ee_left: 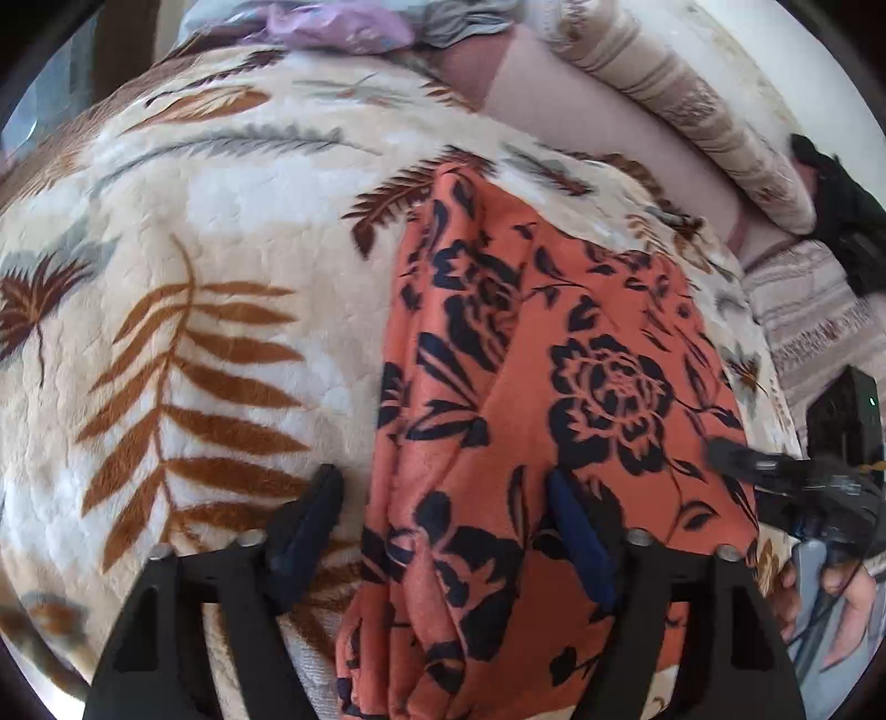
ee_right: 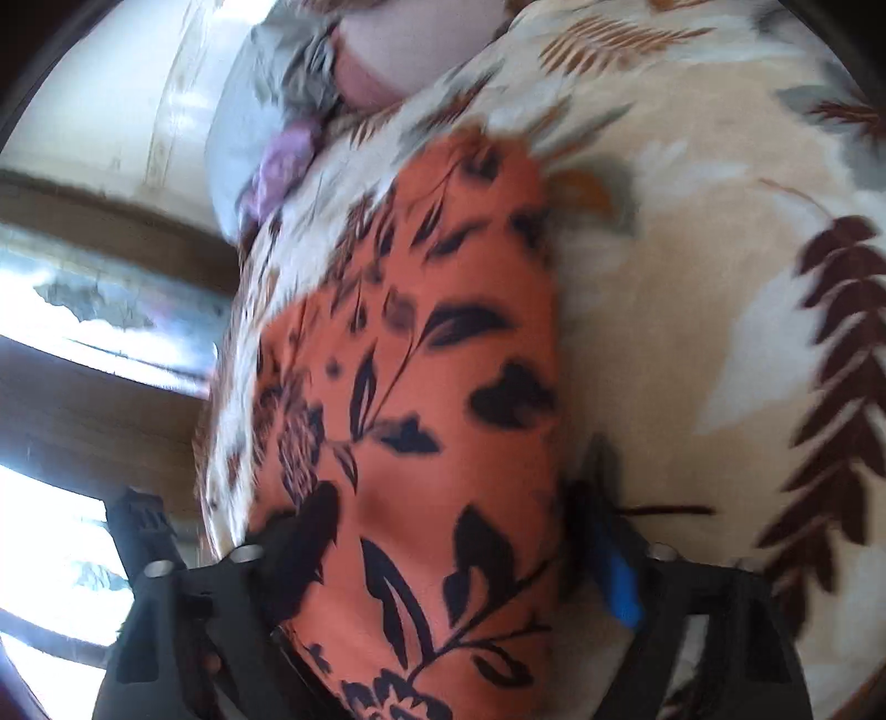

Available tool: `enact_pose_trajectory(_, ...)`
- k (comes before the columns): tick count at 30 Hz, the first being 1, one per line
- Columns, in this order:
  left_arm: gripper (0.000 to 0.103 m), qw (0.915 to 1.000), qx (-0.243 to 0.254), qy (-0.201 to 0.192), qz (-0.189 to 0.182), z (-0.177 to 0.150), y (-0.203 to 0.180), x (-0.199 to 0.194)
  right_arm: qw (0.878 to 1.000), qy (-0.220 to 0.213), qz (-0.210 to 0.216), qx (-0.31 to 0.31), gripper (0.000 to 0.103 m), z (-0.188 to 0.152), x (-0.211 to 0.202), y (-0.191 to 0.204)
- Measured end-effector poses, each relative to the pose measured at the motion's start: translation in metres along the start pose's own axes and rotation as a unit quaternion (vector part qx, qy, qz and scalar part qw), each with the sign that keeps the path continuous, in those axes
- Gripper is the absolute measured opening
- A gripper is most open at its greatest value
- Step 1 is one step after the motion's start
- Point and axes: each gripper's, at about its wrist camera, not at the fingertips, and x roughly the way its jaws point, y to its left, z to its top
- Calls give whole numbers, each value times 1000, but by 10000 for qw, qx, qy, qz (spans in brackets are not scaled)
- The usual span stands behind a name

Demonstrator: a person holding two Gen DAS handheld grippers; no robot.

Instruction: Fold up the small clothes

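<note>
An orange garment with a black flower print point(ee_left: 526, 387) lies folded into a long strip on a cream blanket with brown leaf print point(ee_left: 194, 277). My left gripper point(ee_left: 443, 487) is open just above the strip's near end, one finger point(ee_left: 310, 515) over the blanket and the other point(ee_left: 576, 531) over the cloth. The right gripper and the hand holding it show at the right edge point(ee_left: 803, 487). In the blurred right wrist view the garment point(ee_right: 421, 387) runs away from me and my right gripper point(ee_right: 448, 531) is open, its fingers on either side of the strip.
Striped cushions point(ee_left: 692, 99) and a pink sheet point(ee_left: 581, 111) lie beyond the blanket. A pile of grey and purple clothes point(ee_left: 343, 22) sits at the far end. A black object point(ee_left: 836, 210) is at the far right. A window and wooden frame point(ee_right: 83, 332) are at the left.
</note>
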Motion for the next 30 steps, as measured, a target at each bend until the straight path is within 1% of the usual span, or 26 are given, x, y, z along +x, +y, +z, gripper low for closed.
enact_pose_trajectory(1, 49, 10000, -17, 39, -77, 1, -1, -1, 9992, -66, -226, -331, 54, -3, 0, 11)
enact_pose_trajectory(2, 36, 10000, 56, 12, -18, 2, -5, -5, 9981, -109, -322, -516, 49, -4, -2, 18)
enact_pose_trajectory(3, 28, 9998, 174, -24, 45, 4, -9, -8, 9969, -147, -392, -673, 41, -3, -6, 25)
enact_pose_trajectory(4, 26, 9997, 210, -72, 72, 7, -13, -13, 9956, -210, -429, -804, 36, -1, -11, 31)
enact_pose_trajectory(5, 24, 9996, 191, -192, 20, 12, -18, -21, 9946, -291, -425, -901, 35, 3, -19, 37)
enact_pose_trajectory(7, 23, 9986, 126, -459, -221, 23, -28, -36, 9906, -557, -423, -1177, 34, 13, -44, 52)
enact_pose_trajectory(10, 22, 9943, 361, -865, -516, 45, -60, -54, 9844, -969, -441, -1398, 34, 32, -80, 61)
enact_pose_trajectory(13, 22, 9891, 738, -1127, -590, 66, -98, -51, 9774, -1357, -566, -1520, 34, 55, -111, 56)
enact_pose_trajectory(15, 23, 9875, 795, -1186, -666, 74, -116, -39, 9767, -1509, -614, -1398, 34, 69, -119, 43)
enact_pose_trajectory(16, 24, 9874, 827, -1177, -665, 77, -123, -31, 9776, -1555, -610, -1284, 34, 76, -122, 30)
enact_pose_trajectory(17, 31, 9877, 884, -1163, -565, 79, -131, -17, 9783, -1576, -587, -1208, 34, 80, -121, 18)
enact_pose_trajectory(18, 45, 9888, 913, -1077, -478, 78, -135, 0, 9799, -1597, -592, -1036, 35, 84, -117, 1)
enact_pose_trajectory(19, 58, 9925, 917, -750, -291, 74, -139, 24, 9836, -1561, -670, -601, 40, 88, -110, -26)
enact_pose_trajectory(20, 72, 9956, 906, -234, 1, 69, -137, 50, 9862, -1430, -813, -188, 43, 91, -101, -50)
enact_pose_trajectory(21, 73, 9955, 905, 182, 230, 63, -133, 70, 9873, -1257, -961, 127, 58, 91, -93, -69)
enact_pose_trajectory(22, 74, 9945, 901, 467, 252, 57, -129, 84, 9849, -1119, -1227, 483, 61, 85, -87, -93)
enact_pose_trajectory(23, 74, 9959, 808, 410, 58, 50, -124, 82, 9820, -1125, -1378, 639, 61, 79, -87, -105)
enact_pose_trajectory(24, 74, 9971, 726, 234, 83, 48, -122, 77, 9810, -1220, -1330, 713, 61, 70, -91, -115)
enact_pose_trajectory(25, 74, 9975, 695, 111, 77, 47, -122, 69, 9803, -1339, -1262, 717, 61, 63, -97, -117)
enact_pose_trajectory(26, 73, 9977, 677, -25, 74, 48, -124, 60, 9780, -1469, -1307, 693, 61, 59, -105, -115)
enact_pose_trajectory(27, 73, 9977, 657, -181, 67, 48, -127, 51, 9774, -1575, -1256, 639, 61, 58, -111, -110)
enact_pose_trajectory(29, 74, 9966, 582, -576, 14, 46, -132, 37, 9779, -1854, -880, 401, 62, 57, -125, -88)
enact_pose_trajectory(30, 74, 9962, 663, -565, 33, 43, -134, 38, 9779, -1959, -696, 227, 72, 57, -129, -76)
